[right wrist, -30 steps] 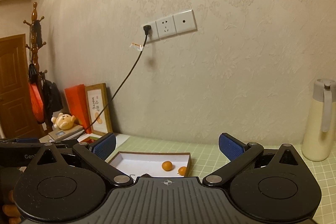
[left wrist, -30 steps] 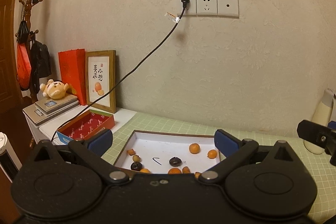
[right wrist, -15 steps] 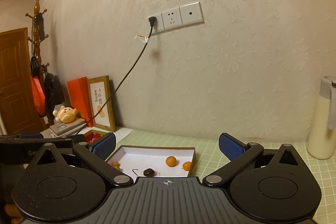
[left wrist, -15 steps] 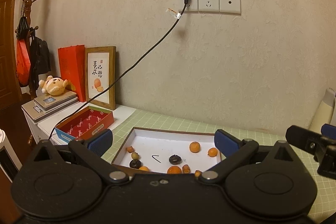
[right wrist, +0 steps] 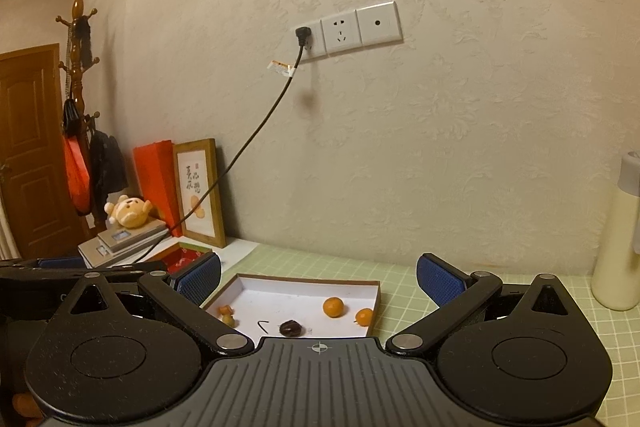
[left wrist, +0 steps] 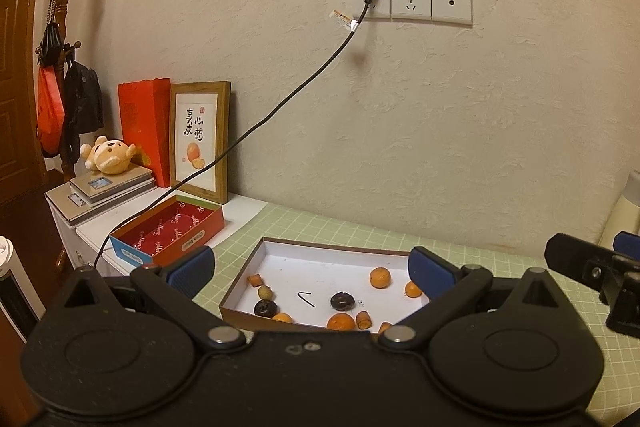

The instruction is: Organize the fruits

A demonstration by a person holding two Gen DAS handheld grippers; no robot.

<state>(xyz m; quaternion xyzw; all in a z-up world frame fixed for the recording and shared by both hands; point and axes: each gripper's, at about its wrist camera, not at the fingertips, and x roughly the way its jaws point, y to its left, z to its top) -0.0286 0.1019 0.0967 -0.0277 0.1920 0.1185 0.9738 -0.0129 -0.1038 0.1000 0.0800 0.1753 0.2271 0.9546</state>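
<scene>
A shallow white box with a brown rim (left wrist: 280, 242) (right wrist: 312, 281) lies on the green checked table. It holds several small fruits: an orange one (left wrist: 380, 277) (right wrist: 333, 307), a smaller orange one (left wrist: 413, 289) (right wrist: 364, 316), a dark wrinkled one (left wrist: 342, 301) (right wrist: 291, 327), another dark one (left wrist: 264, 307) and a pale one (left wrist: 265, 292). My left gripper (left wrist: 311, 269) hovers open in front of the box, holding nothing. My right gripper (right wrist: 319, 277) is also open and empty, set back from the box. In the left wrist view the right gripper's finger (left wrist: 580, 261) shows at the right edge.
A red open box (left wrist: 168, 231) sits left of the white box on a white cabinet, with a framed picture (left wrist: 200, 141), a red bag, a scale and a plush toy (left wrist: 108, 157). A black cable (left wrist: 280, 107) hangs from the wall socket. A cream flask (right wrist: 618, 231) stands at the right.
Both views have tilted downward and drawn nearer, so the white box and its fruits show more fully. Both grippers stay open.
</scene>
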